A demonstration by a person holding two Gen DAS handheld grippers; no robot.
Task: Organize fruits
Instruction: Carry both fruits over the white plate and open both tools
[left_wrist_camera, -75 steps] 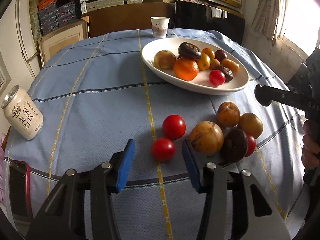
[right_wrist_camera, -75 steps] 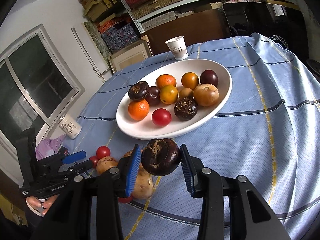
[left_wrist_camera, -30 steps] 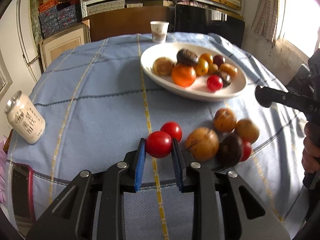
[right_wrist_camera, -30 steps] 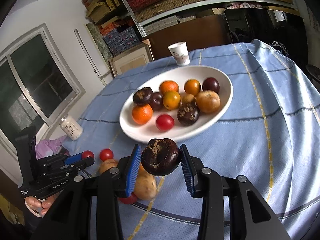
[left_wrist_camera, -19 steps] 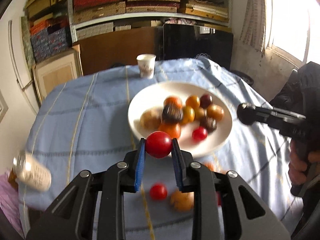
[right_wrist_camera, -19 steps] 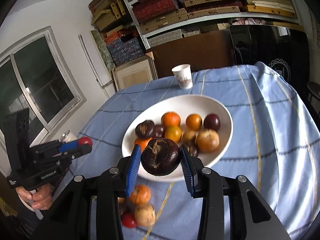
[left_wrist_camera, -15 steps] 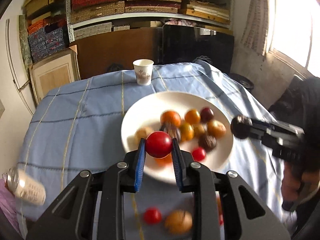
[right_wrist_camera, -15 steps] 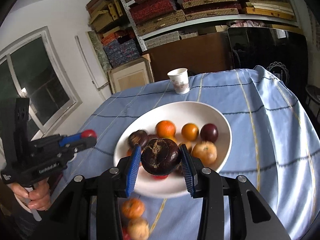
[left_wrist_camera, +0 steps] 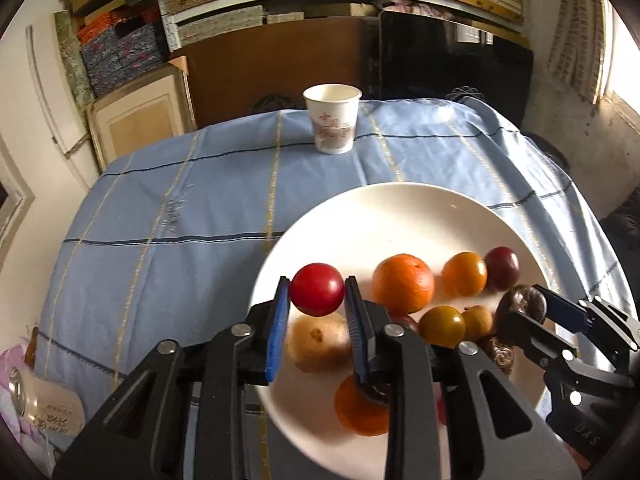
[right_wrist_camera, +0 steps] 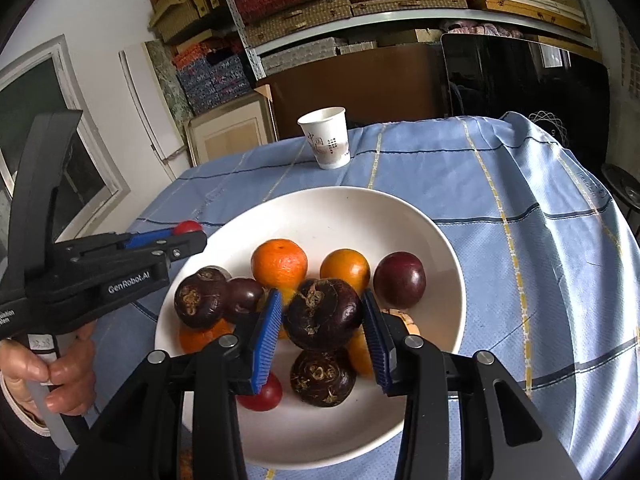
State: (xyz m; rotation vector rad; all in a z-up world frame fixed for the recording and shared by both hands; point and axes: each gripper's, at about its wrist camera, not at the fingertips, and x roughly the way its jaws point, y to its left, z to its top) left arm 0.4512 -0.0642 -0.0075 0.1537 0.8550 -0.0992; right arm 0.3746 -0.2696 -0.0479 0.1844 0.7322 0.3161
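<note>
My left tongs [left_wrist_camera: 317,309], jaws just easing apart, seemingly still pinch a glossy round red tomato [left_wrist_camera: 317,294]. Right tongs [right_wrist_camera: 320,320] clench a wrinkled, dark-brown fruit [right_wrist_camera: 322,314] above the smooth white plate [right_wrist_camera: 432,236].

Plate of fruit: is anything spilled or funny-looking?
Nothing is spilled or broken. A red tomato sits in the left gripper, whose jaws have just been opening, and the right gripper clamps a dark fruit, both over the plate.

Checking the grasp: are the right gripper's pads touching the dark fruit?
Touching. Right wrist view shows both right gripper pads pressed against the dark fruit's sides.
</note>
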